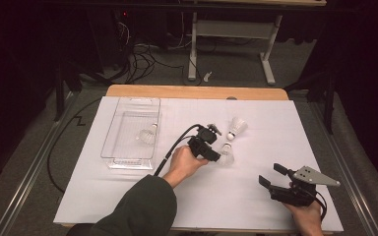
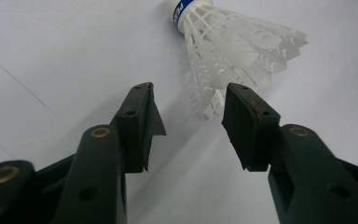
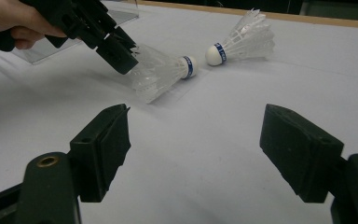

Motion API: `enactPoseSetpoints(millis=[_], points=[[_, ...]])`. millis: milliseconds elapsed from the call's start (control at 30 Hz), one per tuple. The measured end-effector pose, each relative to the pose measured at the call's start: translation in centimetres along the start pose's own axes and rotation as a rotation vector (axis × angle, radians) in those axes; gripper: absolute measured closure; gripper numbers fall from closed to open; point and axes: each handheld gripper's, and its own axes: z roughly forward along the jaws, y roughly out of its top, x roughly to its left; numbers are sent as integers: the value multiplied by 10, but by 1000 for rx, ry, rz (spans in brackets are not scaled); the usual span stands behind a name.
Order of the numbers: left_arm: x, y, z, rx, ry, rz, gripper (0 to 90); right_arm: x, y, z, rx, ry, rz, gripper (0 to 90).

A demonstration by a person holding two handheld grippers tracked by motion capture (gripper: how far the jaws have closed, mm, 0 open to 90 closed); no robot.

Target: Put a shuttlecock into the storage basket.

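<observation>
In the high view I see my left gripper (image 1: 215, 156) reaching to the middle of the white table (image 1: 256, 196), its tip just beside the near shuttlecock (image 1: 226, 154); a second shuttlecock (image 1: 236, 127) lies a little farther, and a third one (image 1: 149, 134) is already inside the clear tray (image 1: 109, 140) at the left. My right gripper (image 1: 271, 178) rests near the front edge, well apart from all of them, so the left one is clearly the nearer. In the left gripper view the jaws stand open and hold nothing — the near shuttlecock (image 2: 228, 51) lies just ahead of them and a bit to the right, its feather skirt towards the jaws and its cork end with the blue band pointing away, so its long axis runs almost along my reach. In the right gripper view the jaws are wide open too, empty, and I see the left gripper (image 3: 114, 49) touching the skirt of the near shuttlecock (image 3: 161, 72) or very close to it — I cannot tell which. I judge the next move must bring the skirt between the left jaws.
</observation>
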Motion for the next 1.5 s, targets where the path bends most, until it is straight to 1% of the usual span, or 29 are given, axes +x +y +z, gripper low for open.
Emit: enactPoseSetpoints(millis=[200,367,900,1167,1500], points=[[2,1,4,4,-5,-8,576,0,0,0,1,0,1,245],[4,1,7,6,-17,-17,606,0,0,0,2,2,0,245],[6,3,10,-16,-26,-36,698,0,0,0,3,4,0,245],[6,3,11,-18,-22,-38,749,0,0,0,4,5,0,246],[6,3,11,-7,-15,-28,845,0,0,1,4,6,-2,245]])
